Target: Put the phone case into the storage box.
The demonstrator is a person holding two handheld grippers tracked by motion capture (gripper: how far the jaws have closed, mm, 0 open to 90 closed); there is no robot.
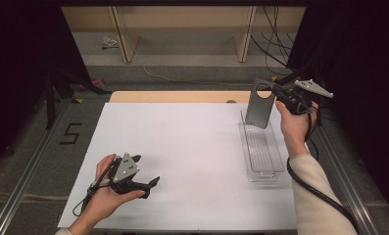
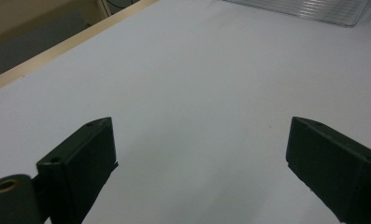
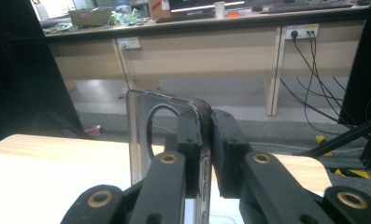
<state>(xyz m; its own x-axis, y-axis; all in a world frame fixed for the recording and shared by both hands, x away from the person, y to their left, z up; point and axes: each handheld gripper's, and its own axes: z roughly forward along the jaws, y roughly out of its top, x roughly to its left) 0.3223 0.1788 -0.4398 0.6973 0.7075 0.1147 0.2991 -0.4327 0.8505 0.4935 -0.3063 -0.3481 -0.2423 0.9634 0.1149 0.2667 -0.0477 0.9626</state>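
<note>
i hold the right gripper [image 1: 276,93] closed on the edge of a grey phone case [image 1: 259,108], which is lifted upright just above the far end of the clear tray [image 1: 275,165]. my left gripper [image 1: 145,171] has its jaws wide apart with nothing between them, low over the white table [image 1: 192,147], well apart from the tray on its left side.

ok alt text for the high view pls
The right gripper holds a grey phone case upright above a clear plastic tray on a white table. The left gripper rests open near the table's front-left.
</note>
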